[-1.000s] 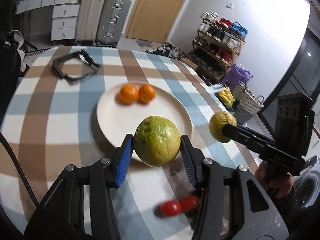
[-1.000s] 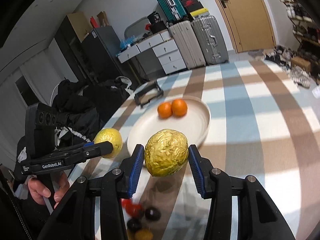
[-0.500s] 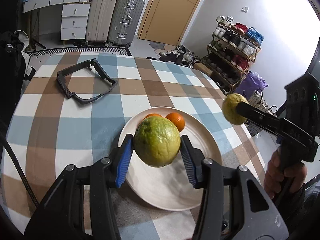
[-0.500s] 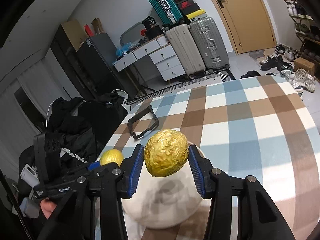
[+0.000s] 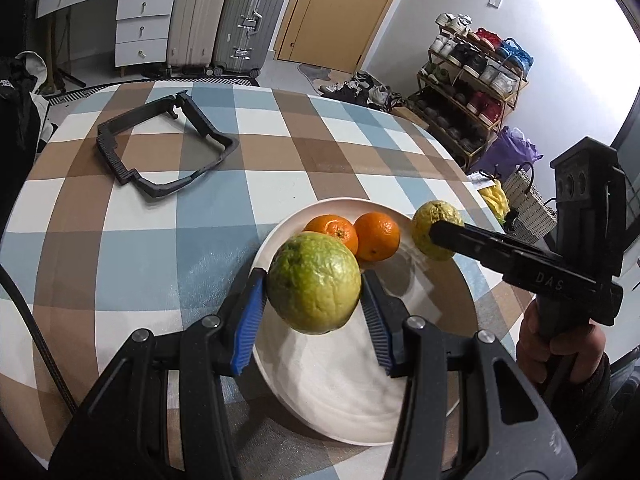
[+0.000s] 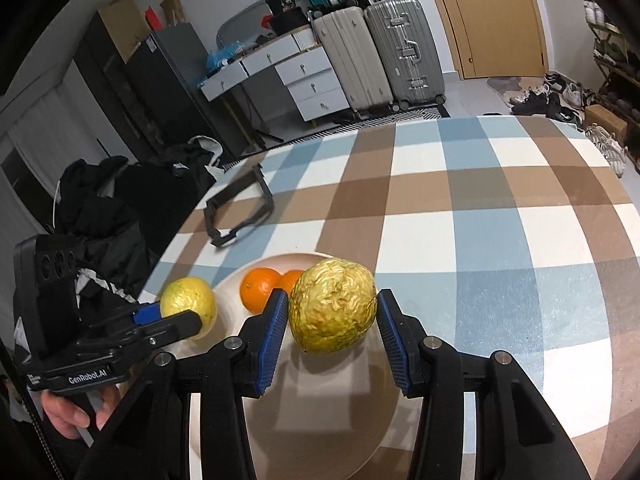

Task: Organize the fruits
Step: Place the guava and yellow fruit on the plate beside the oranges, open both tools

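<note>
Checked tablecloth (image 5: 200, 220), white plate (image 5: 340, 380) with two oranges (image 5: 376, 236) | our left gripper (image 5: 316, 312) grips green fruit (image 5: 314, 282) over plate | our right gripper (image 6: 332, 322) grips yellow fruit (image 6: 332, 312)

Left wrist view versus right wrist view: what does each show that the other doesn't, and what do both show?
Only the left wrist view shows the shoe rack and the purple bag.

Only the right wrist view shows the dark cabinet and the black clothes.

Both show the plate with two oranges, the black frame on the checked table, the suitcases, and each gripper, left and right, clamping a yellow-green fruit above the plate.
</note>
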The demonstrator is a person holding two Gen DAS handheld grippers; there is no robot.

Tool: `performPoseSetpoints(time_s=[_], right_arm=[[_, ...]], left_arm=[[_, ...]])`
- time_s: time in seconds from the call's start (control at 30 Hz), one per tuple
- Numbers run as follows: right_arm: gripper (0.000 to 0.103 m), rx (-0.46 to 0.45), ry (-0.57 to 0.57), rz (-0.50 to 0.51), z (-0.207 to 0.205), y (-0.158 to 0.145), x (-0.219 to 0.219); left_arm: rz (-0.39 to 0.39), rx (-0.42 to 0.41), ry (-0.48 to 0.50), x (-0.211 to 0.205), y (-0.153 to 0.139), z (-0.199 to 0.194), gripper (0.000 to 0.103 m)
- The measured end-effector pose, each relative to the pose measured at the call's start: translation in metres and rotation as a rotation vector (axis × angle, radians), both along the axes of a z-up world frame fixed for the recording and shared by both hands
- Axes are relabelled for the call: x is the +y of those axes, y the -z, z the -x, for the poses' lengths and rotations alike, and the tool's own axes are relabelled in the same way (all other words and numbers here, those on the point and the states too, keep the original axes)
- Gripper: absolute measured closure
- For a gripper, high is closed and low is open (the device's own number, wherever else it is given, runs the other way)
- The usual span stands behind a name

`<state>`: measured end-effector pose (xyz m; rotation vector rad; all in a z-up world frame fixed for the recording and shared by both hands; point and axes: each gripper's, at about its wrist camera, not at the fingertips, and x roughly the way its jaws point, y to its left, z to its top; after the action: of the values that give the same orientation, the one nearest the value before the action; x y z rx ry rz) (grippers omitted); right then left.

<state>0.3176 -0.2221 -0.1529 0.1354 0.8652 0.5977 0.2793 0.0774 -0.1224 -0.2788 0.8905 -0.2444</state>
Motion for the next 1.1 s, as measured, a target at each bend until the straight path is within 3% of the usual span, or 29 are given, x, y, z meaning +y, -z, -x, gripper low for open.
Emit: performPoseSetpoints(time_s=[0.63,0.87,0.97,1.1], right_arm=[[0.056,-0.012,-0.012,0.066,0.002,0.013,0.012],[0.053,-0.047,0.007,0.054,0.010,0.002,0.008],[0.050,-0.073,0.021,0.020,0.022,-0.011,-0.002],[0.030,-0.132,0.044,-0.011,0.045,-0.032,-0.015]], left_arm=[[-0.018,0.046,-0.007,-0.007,0.015,-0.015,0.058],[-0.053,0.002,-0.022,-0.010,-0.006,-0.008,0.054],[-0.070,-0.014,-0.035,-0.012,-0.017,0.002,0.047],[-0.096,-0.040,-0.057,-0.016,-0.035,0.023,0.043]])
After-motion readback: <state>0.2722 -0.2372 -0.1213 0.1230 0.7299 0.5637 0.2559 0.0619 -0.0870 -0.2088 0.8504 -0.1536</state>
